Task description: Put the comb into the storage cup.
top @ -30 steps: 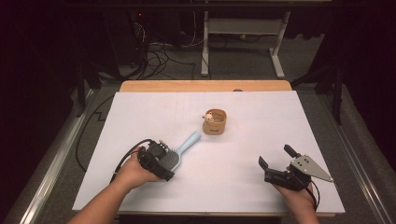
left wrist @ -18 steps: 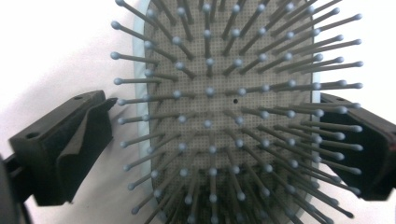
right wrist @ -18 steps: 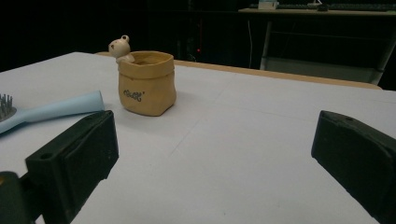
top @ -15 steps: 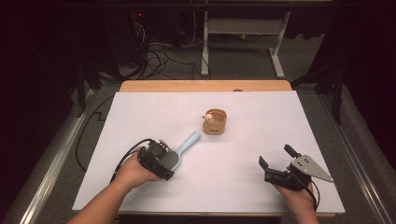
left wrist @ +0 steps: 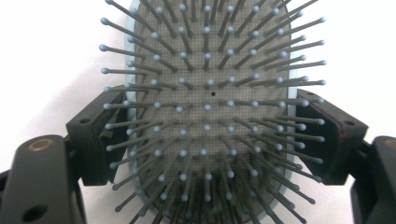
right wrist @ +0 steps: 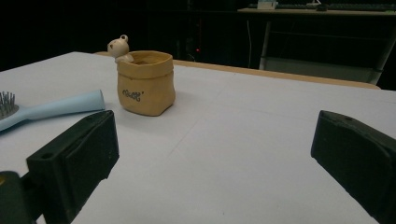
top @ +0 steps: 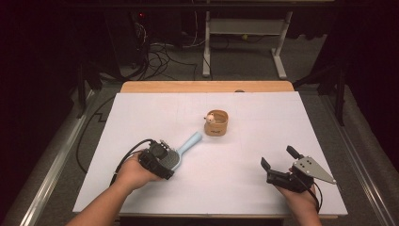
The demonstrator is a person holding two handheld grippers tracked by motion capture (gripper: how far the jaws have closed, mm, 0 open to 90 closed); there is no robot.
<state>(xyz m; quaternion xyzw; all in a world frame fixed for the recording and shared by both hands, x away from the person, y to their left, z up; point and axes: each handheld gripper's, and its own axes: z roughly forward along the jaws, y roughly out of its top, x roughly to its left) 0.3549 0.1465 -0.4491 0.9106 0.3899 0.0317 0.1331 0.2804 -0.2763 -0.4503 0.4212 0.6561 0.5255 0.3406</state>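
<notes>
Nothing on the tabletop has shifted vs. the earlier frames: hairbrush, pot and both hands sit where they were; the left tool's jaws have just been closing in on the brush head.

Hairbrush (top: 182,149): pale blue, lies flat on the white tabletop (top: 244,141) at approx. 8 o'clock from centre, bristles up, handle pointing toward 1 o'clock at the pot. Left tool (top: 165,157) comes down over the head. In the left gripper view the bristle pad (left wrist: 210,116) sits between the two black jaws, one jaw at each long edge of the head. Whether the pads already press on the rim, can't tell; bristles hide the contact line. Judgement: a grip across the narrow width of the head leaves the handle free to go into the pot.

Pot (top: 216,123): small tan bag-shaped holder, upright, just past centre toward 12 o'clock, near the handle tip but apart from it. Small pale bear figure (right wrist: 119,48) perches on its rim. Dark lettering (right wrist: 130,94) on the front, too small to read.

Right tool (top: 277,162): at approx. 4 o'clock, jaws wide, nothing between them, aimed at the pot; prob. waiting to steady it.
</notes>
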